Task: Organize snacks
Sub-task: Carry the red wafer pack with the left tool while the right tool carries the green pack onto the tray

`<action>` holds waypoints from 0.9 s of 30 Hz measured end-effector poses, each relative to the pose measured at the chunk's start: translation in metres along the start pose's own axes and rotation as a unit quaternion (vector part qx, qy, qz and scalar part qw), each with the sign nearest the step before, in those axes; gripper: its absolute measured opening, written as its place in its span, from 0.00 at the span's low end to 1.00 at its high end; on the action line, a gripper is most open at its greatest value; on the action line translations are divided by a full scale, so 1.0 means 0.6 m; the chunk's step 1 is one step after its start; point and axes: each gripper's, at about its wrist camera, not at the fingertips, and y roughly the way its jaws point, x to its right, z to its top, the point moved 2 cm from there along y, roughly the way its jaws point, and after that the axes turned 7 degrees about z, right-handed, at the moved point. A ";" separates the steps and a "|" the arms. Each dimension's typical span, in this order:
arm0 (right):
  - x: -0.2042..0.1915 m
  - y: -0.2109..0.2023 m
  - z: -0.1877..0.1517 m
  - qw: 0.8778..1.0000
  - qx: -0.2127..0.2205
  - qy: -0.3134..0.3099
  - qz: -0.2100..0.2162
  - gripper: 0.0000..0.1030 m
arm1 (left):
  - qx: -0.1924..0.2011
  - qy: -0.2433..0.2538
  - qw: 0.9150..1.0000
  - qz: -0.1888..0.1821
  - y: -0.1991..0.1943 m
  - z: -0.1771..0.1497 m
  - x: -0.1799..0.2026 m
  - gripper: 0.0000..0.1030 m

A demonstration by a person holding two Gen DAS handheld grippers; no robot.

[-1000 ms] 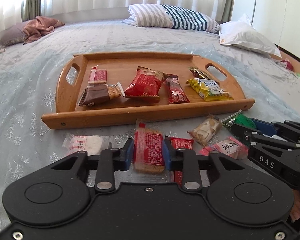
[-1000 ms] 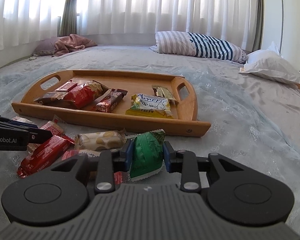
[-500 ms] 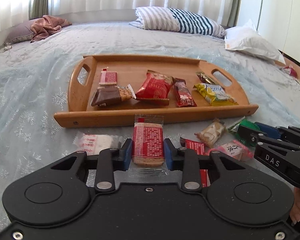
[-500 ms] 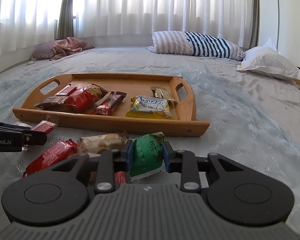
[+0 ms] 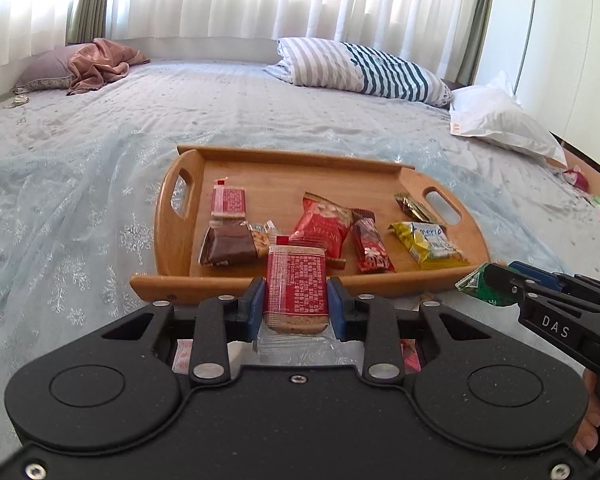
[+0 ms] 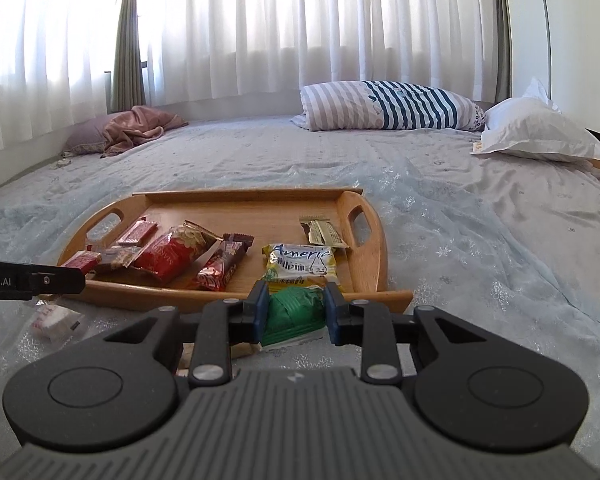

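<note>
Left gripper (image 5: 296, 306): jaws clamped on red cracker packet (image 5: 297, 288), held above near edge of wooden tray (image 5: 188, 288) on bed (image 5: 80, 184). Right gripper (image 6: 296, 312): jaws clamped on green packet (image 6: 296, 312), near tray's near right corner.

Bed (image 6: 440, 200), wooden tray (image 6: 364, 272), pillows (image 6: 388, 106)

We see a red cracker pack (image 5: 296, 285), green snack pack (image 6: 296, 312), yellow pack (image 6: 298, 266) w/ blue lettering, light-brown wooden tray (image 5: 188, 216), navy/grey-striped pillow (image 6: 388, 106), poss. pale-blue snowflake-print bedspread (image 6: 460, 216).
</note>
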 end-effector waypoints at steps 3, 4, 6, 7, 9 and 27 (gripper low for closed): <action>0.001 0.003 0.009 1.000 0.004 0.005 0.003 0.33 | -0.004 -0.013 1.000 -0.011 0.003 0.014 -0.007 0.30; 0.001 0.005 0.013 1.000 0.005 0.006 0.004 0.33 | -0.003 -0.015 1.000 -0.012 0.004 0.018 -0.008 0.30; 0.003 0.009 0.021 1.000 0.007 0.010 0.005 0.33 | 0.001 -0.015 1.000 -0.007 0.006 0.028 -0.010 0.30; 0.005 0.012 0.025 1.000 0.006 0.012 0.006 0.33 | 0.002 -0.015 1.000 -0.005 0.006 0.033 -0.011 0.30; 0.008 0.017 0.034 1.000 0.006 0.018 0.009 0.33 | 0.004 -0.017 1.000 -0.008 0.010 0.045 -0.014 0.30; 0.044 0.101 0.122 0.997 -0.013 0.070 0.038 0.33 | -0.025 -0.036 0.999 -0.027 0.085 0.149 -0.024 0.30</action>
